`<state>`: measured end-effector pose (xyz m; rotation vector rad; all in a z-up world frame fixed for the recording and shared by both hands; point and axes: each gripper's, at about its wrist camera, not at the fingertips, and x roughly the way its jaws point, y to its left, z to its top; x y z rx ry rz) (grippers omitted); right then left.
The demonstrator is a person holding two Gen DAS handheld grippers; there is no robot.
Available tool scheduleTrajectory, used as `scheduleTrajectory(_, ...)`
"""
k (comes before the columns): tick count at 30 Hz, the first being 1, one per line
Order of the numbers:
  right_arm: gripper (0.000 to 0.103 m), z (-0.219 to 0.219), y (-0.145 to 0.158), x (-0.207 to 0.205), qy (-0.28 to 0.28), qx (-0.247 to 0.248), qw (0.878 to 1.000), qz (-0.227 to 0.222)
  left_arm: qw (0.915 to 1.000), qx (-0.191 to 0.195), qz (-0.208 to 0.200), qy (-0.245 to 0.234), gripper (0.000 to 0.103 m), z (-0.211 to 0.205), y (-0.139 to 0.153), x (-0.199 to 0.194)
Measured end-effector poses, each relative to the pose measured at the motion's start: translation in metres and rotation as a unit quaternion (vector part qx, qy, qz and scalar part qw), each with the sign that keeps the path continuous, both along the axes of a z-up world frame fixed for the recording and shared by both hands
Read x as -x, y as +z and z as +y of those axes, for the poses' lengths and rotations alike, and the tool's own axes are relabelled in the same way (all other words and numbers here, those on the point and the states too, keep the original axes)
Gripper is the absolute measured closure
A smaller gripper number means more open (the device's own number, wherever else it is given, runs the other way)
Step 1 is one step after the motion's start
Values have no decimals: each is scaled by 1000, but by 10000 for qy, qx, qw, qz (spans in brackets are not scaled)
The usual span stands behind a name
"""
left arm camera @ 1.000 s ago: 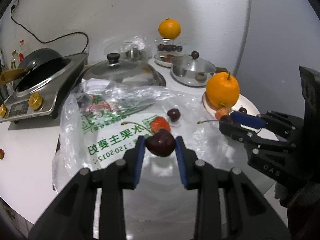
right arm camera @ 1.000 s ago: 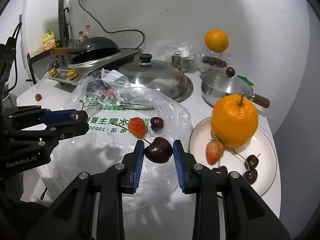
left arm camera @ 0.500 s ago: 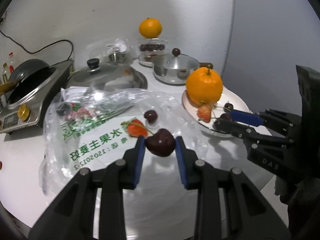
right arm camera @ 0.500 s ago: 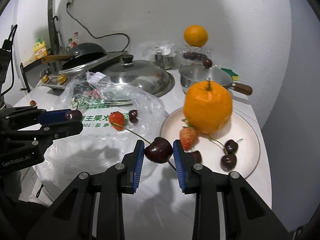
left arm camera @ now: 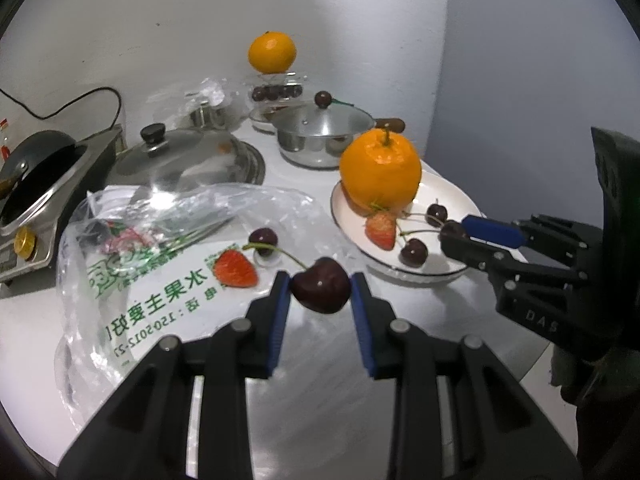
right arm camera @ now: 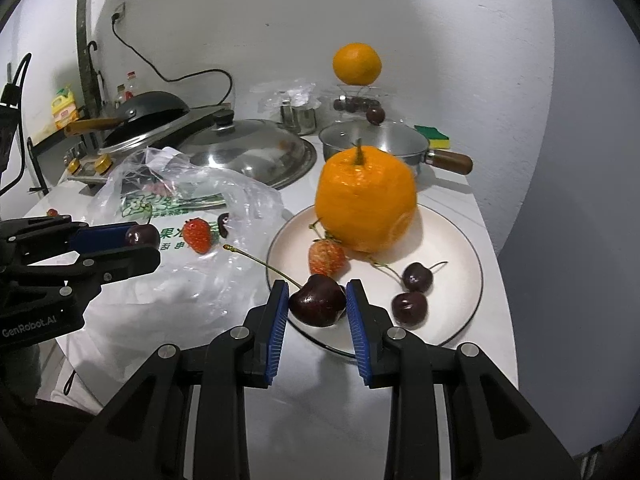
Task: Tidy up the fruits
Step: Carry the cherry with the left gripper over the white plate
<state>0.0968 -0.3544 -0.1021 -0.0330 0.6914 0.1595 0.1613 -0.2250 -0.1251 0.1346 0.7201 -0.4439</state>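
My left gripper (left arm camera: 320,294) is shut on a dark cherry (left arm camera: 321,290) with a long stem, above the printed plastic bag (left arm camera: 152,280). My right gripper (right arm camera: 318,302) is shut on another dark cherry (right arm camera: 318,300), over the near rim of the white plate (right arm camera: 456,240). On the plate sit a large orange (right arm camera: 366,200), a pale strawberry (right arm camera: 326,258) and two cherries (right arm camera: 416,278). A red strawberry (left arm camera: 234,270) and a loose cherry (left arm camera: 263,237) lie on the bag. The right gripper (left arm camera: 454,236) also shows at the plate's edge in the left wrist view.
Behind stand a steel wok lid (left arm camera: 192,160), a lidded saucepan (left arm camera: 324,132) with a wooden handle, and a second orange (left arm camera: 272,52) atop a glass dish of cherries. A cooktop with a black pan (left arm camera: 36,168) is at the left. A sponge (right arm camera: 432,136) lies by the wall.
Both grippers, each still holding its cherry, have shifted right across the table toward the plate. The right one went from over the bag to over the plate's near rim.
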Motion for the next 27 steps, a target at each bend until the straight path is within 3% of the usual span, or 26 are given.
scheduleTrajectory(27,71,-48,-9,-9,-532,-11,9985,126,9974,73,135,-700,72,-63,-11,-19)
